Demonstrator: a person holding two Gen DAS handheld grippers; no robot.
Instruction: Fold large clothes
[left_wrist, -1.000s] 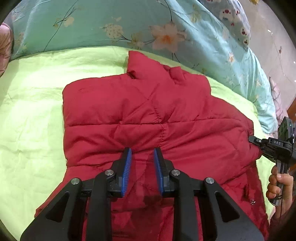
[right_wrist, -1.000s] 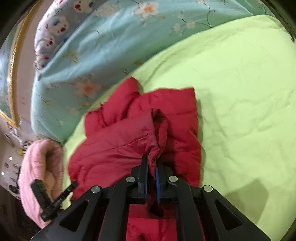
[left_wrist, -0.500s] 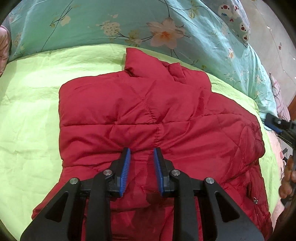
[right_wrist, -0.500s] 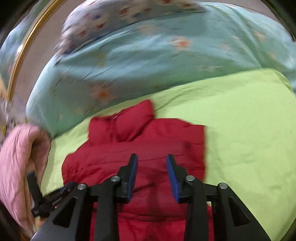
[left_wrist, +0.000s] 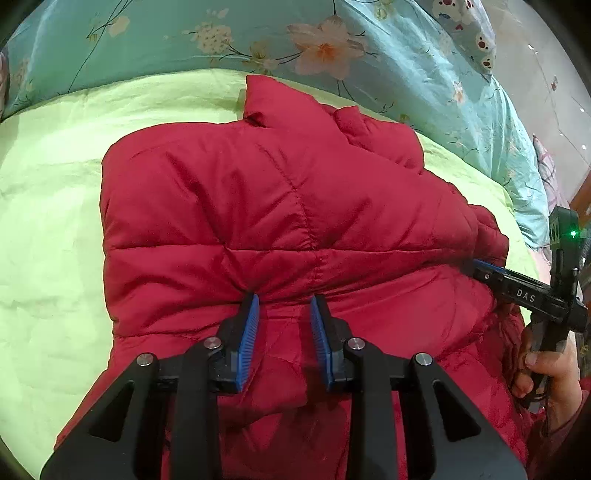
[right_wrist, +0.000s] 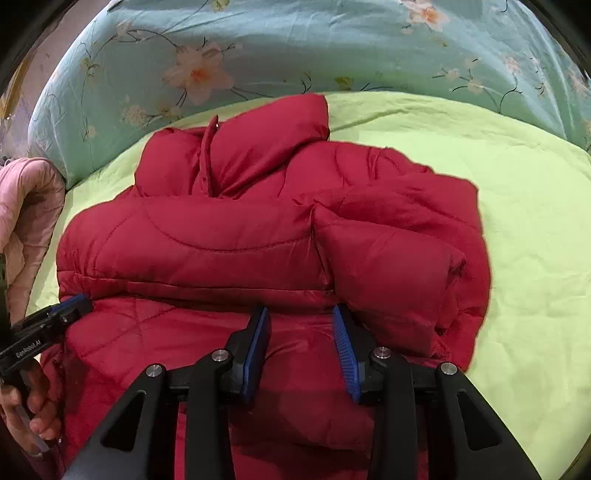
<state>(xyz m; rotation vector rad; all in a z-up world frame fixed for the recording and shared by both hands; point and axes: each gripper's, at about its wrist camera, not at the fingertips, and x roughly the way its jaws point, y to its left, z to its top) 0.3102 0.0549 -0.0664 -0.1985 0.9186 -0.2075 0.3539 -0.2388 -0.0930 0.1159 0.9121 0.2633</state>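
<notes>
A red quilted puffer jacket (left_wrist: 280, 206) lies on the green bedsheet (left_wrist: 48, 229), collar toward the pillows. Both sleeves are folded in across its body; in the right wrist view the jacket (right_wrist: 207, 236) shows one sleeve cuff (right_wrist: 391, 280) lying on top at the right. My left gripper (left_wrist: 284, 314) is open and empty, its pads resting at the folded sleeve's edge. My right gripper (right_wrist: 301, 325) is open and empty over the jacket's lower part. Each gripper shows at the edge of the other's view, the right one (left_wrist: 487, 269) touching the jacket's side.
A teal floral duvet (left_wrist: 258, 40) is piled along the head of the bed. A pink padded garment (right_wrist: 26, 218) lies at the left in the right wrist view. Green sheet (right_wrist: 528, 236) lies bare on both sides of the jacket.
My right gripper let go of the sleeve it held, opened, and came down low over the jacket. The left gripper stayed open and moved slightly closer to the jacket.
</notes>
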